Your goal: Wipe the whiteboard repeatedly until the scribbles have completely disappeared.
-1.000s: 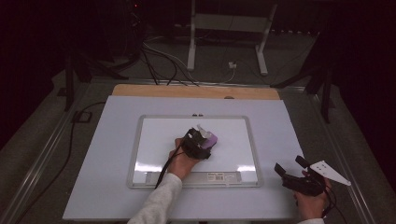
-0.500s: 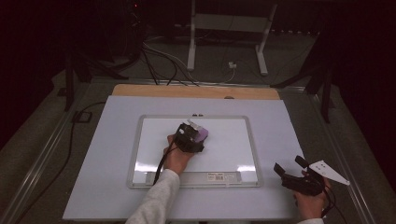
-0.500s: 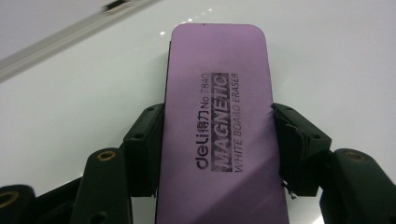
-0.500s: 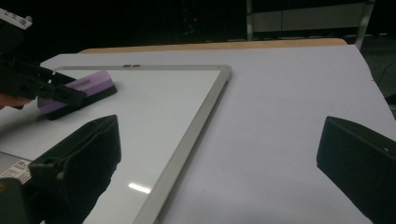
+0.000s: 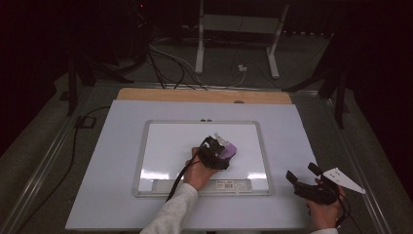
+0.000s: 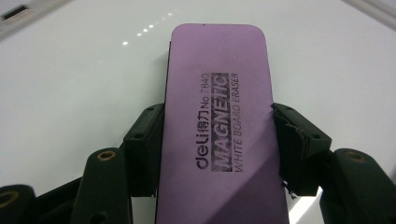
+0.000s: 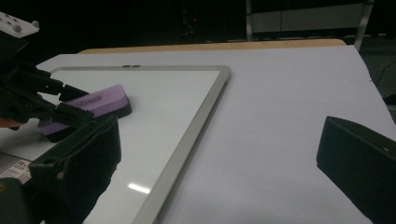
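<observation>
A purple whiteboard eraser [image 5: 228, 148] lies flat on the white surface of a framed whiteboard [image 5: 170, 141], right of its middle. My left gripper [image 5: 220, 148] is shut on it, one jaw pressing each long side. In the left gripper view the eraser [image 6: 219, 121] bears the print "MAGNETIC WHITE BOARD ERASER" and the board [image 6: 70, 84] under it looks clean. My right gripper [image 5: 304, 174] rests open and holds nothing near the table's front right corner. In the right gripper view, the eraser [image 7: 88, 105] and the left gripper are at the left on the whiteboard [image 7: 168, 107].
The whiteboard lies on a large white mat [image 5: 117, 161] that covers the table, with a wooden strip [image 5: 204, 95] along the far edge. Beyond the table, stand legs [image 5: 199, 53] and cables [image 5: 165, 58] are on the dark floor.
The left gripper slid the eraser a little left and away across the board, then back to the right. The right gripper stayed where it was.
</observation>
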`<state>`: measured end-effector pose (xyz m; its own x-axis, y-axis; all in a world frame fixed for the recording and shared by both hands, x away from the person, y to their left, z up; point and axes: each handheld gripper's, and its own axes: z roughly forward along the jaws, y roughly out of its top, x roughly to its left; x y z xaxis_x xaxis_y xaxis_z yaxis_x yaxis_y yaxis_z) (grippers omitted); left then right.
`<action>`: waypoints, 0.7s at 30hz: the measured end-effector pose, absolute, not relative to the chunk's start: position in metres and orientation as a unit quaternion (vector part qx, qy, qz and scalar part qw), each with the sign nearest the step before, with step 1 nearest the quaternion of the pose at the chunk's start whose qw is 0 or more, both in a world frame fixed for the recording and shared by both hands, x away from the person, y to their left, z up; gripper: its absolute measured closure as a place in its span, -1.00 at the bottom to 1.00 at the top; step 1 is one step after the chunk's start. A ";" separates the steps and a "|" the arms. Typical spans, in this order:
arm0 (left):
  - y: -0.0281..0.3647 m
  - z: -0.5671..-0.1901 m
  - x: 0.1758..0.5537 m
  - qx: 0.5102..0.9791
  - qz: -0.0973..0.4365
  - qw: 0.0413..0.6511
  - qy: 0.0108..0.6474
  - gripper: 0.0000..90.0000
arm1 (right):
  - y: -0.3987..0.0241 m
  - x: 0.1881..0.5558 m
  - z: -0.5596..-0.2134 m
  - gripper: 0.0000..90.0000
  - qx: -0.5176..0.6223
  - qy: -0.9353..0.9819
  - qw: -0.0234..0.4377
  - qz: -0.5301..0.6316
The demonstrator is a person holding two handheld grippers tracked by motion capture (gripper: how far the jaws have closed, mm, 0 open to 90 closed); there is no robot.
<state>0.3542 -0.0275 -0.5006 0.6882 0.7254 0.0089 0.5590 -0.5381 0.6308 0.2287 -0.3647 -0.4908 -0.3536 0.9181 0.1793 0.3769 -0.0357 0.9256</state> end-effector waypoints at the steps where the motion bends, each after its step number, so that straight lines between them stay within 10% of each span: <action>1: -0.026 -0.501 0.356 0.863 0.138 0.306 0.377 -0.07 | -0.365 0.229 -0.491 -0.99 0.505 0.643 0.263 0.513; 21: 0.046 -0.483 0.383 0.797 0.183 0.310 0.485 -0.07 | -0.365 0.230 -0.491 -0.99 0.508 0.644 0.262 0.509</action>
